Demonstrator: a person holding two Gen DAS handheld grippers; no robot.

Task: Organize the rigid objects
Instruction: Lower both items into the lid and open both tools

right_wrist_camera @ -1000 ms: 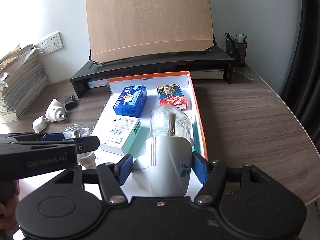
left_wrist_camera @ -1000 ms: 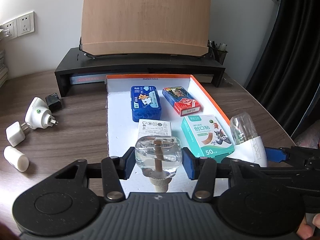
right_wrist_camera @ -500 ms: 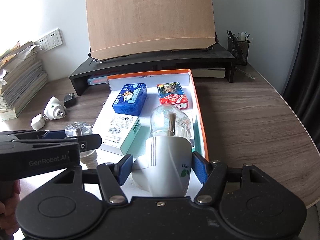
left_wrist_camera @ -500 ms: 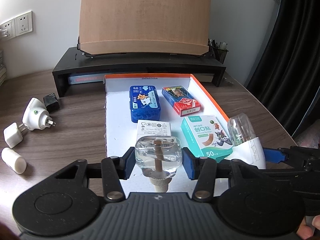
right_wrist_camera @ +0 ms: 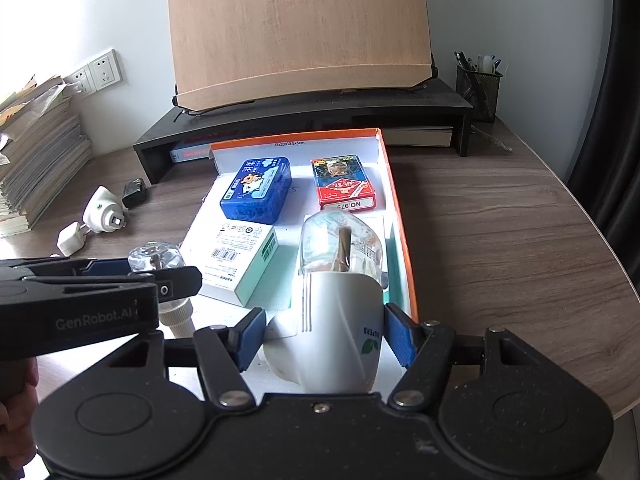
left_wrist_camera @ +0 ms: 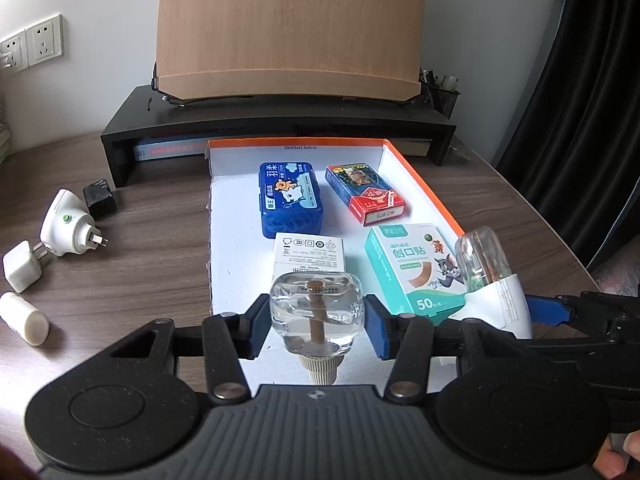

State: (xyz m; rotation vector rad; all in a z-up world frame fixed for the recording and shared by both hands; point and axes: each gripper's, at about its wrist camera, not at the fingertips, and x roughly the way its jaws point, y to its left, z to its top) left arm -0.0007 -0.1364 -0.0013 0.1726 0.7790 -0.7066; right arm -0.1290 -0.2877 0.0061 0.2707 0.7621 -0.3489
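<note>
Both grippers stay loaded and almost motionless over the tray's near end: the left gripper (left_wrist_camera: 317,322) pinches a clear refill bottle (left_wrist_camera: 316,312), the right gripper (right_wrist_camera: 325,334) clamps a white plug-in vaporizer (right_wrist_camera: 340,320). Farther in, four boxes lie unmoved in the orange-rimmed tray (left_wrist_camera: 424,184). Placement looks imminent, not begun.

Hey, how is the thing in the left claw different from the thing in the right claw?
The left claw grips a bare clear refill bottle; the right claw grips a white plug-in vaporizer with its bottle fitted. The refill bottle is smaller and squat, cap toward the camera; the vaporizer is larger. Both show a brown wick and are held above the tray.
</note>
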